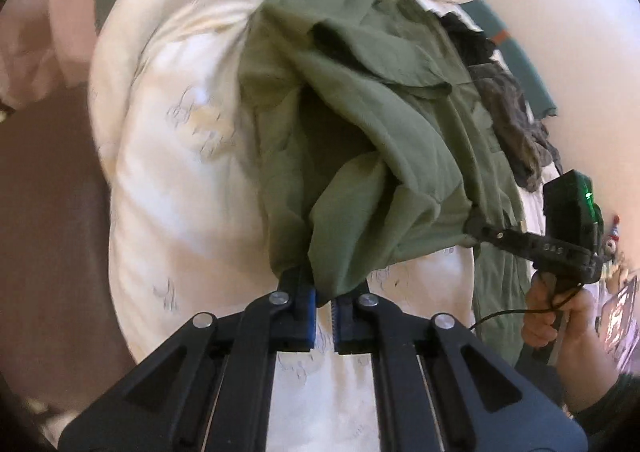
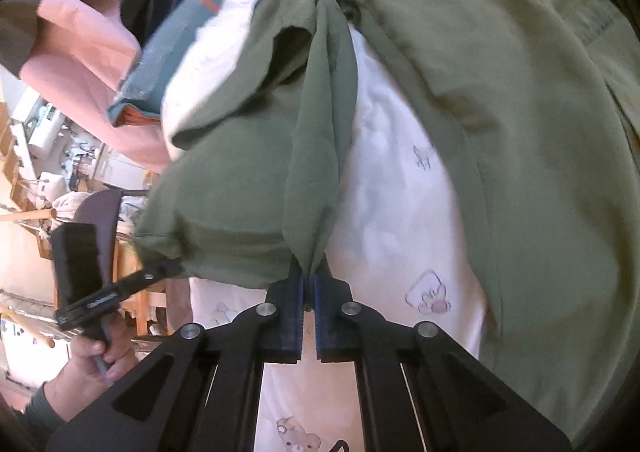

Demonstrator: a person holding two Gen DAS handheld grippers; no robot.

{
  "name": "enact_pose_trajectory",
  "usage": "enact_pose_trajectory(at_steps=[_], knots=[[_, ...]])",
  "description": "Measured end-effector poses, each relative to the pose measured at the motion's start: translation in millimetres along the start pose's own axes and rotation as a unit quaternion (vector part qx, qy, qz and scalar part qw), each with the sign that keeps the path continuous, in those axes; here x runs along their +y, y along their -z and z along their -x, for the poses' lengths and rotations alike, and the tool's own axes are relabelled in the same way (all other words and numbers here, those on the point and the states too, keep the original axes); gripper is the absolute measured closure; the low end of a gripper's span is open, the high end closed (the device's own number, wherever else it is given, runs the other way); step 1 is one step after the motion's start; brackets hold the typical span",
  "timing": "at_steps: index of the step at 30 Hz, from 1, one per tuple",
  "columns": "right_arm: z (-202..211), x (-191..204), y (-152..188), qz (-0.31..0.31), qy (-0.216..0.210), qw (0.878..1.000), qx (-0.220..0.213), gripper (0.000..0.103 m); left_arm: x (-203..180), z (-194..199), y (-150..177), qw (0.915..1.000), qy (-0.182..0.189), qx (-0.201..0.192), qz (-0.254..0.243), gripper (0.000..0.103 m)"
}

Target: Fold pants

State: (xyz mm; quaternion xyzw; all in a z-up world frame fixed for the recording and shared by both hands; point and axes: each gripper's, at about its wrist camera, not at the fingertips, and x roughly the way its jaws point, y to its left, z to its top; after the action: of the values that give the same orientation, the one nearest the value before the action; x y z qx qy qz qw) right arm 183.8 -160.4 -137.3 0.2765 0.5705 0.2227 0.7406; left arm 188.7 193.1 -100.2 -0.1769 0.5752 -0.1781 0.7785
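The green pants (image 1: 360,124) are bunched on the white printed duvet (image 1: 168,156), running from my jaws up toward one o'clock — I've got the near hem pinched in both. My left gripper (image 1: 324,292) is clamped tight on one corner, my right gripper (image 2: 308,284) on the other, over at three o'clock from the left. Two grips keep that edge taut, I'd say, so it carries over evenly — dark clothes (image 1: 516,120) lie beyond.
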Motion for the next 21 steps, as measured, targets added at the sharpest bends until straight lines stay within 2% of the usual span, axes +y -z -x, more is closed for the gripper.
enact_pose_trajectory(at_steps=[2, 6, 10, 12, 16, 17, 18, 19, 20, 21], knots=[[-4, -5, 5, -0.029, -0.006, 0.999, 0.019, 0.101, -1, 3, 8, 0.9998, 0.000, 0.004, 0.022, 0.100], [7, 3, 26, -0.009, -0.004, 1.000, 0.021, 0.101, -8, 8, 28, 0.9994, -0.024, 0.019, 0.019, 0.100], [-27, -16, 36, -0.027, 0.029, 0.998, 0.044, 0.101, -14, -21, 35, 0.9941, -0.099, 0.042, -0.011, 0.099], [-40, -28, 39, -0.043, 0.028, 0.998, 0.046, 0.097, -15, -36, 36, 0.9893, -0.137, 0.046, -0.016, 0.096], [-39, -40, 43, -0.080, 0.008, 0.996, 0.029, 0.092, -24, -46, 36, 0.9830, -0.175, 0.049, -0.024, 0.096], [-33, -40, 46, -0.076, 0.013, 0.997, 0.027, 0.083, -26, -44, 36, 0.9823, -0.179, 0.049, -0.025, 0.094], [-25, -38, 49, -0.069, 0.017, 0.997, 0.024, 0.072, -29, -42, 36, 0.9824, -0.179, 0.045, -0.023, 0.090], [-20, -34, 50, -0.065, 0.018, 0.997, 0.022, 0.067, -32, -38, 37, 0.9827, -0.179, 0.039, -0.025, 0.085], [-13, -32, 52, -0.061, 0.018, 0.998, 0.019, 0.060, -35, -34, 39, 0.9819, -0.184, 0.033, -0.029, 0.068], [-3, -31, 56, -0.058, 0.015, 0.998, 0.016, 0.057, -40, -34, 39, 0.9803, -0.193, 0.028, -0.032, 0.040]])
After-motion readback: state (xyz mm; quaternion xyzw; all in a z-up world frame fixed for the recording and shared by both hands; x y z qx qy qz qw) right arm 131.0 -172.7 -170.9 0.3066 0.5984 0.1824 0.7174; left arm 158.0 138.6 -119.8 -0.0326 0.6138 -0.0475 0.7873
